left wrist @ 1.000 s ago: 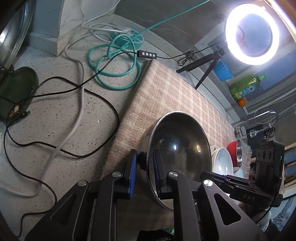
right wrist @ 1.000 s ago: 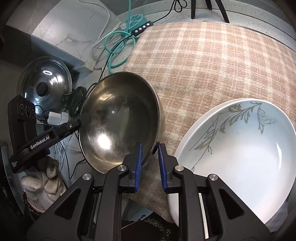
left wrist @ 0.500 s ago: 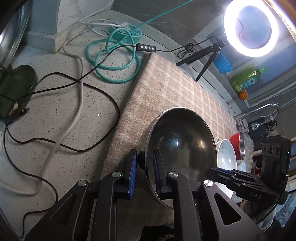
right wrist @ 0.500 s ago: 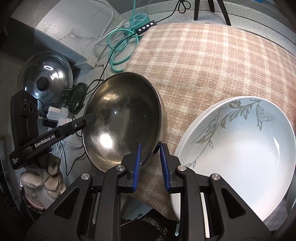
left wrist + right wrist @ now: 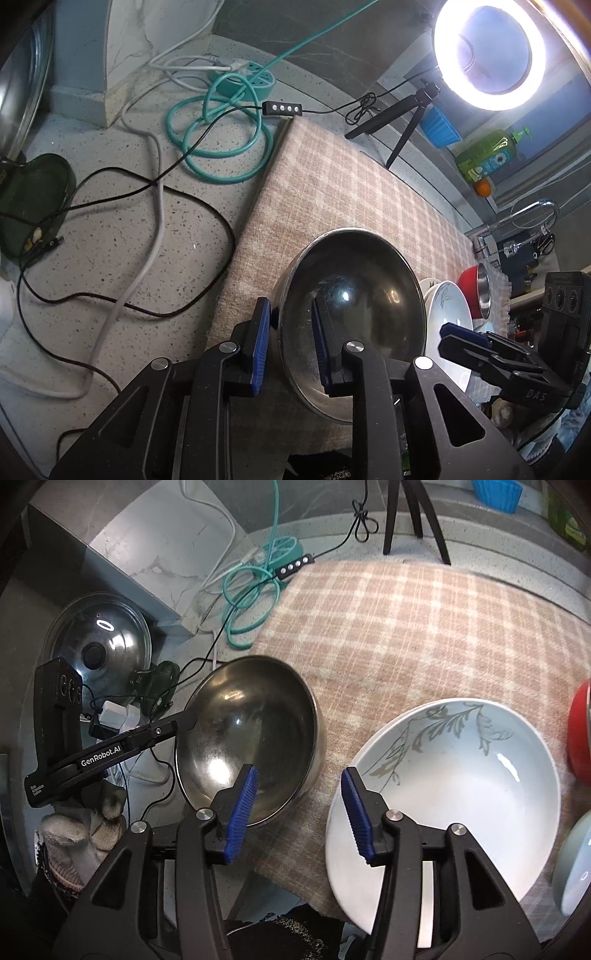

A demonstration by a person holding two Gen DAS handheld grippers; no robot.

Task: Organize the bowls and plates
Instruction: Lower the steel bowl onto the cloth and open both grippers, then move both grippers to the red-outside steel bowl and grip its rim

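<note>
Our left gripper [image 5: 290, 332] pinches the steel bowl [image 5: 247, 734] rim, steadying it at the checked mat [image 5: 424, 627] edge. Right gripper [image 5: 299, 812] is spread wide, holding nothing, between the steel bowl and the white bowl [image 5: 461, 775] — probably the next pick.

A red bowl [image 5: 580, 734] is cut off by the right edge of the right wrist view and blurred. Below it, a pale bowl [image 5: 574, 864] shows only a sliver at that edge. In the left wrist view, the steel bowl [image 5: 354, 314] and the right gripper [image 5: 465, 341] hide most of the white patterned bowl [image 5: 448, 310]. A pot lid [image 5: 22, 92] is cropped at the left edge.
</note>
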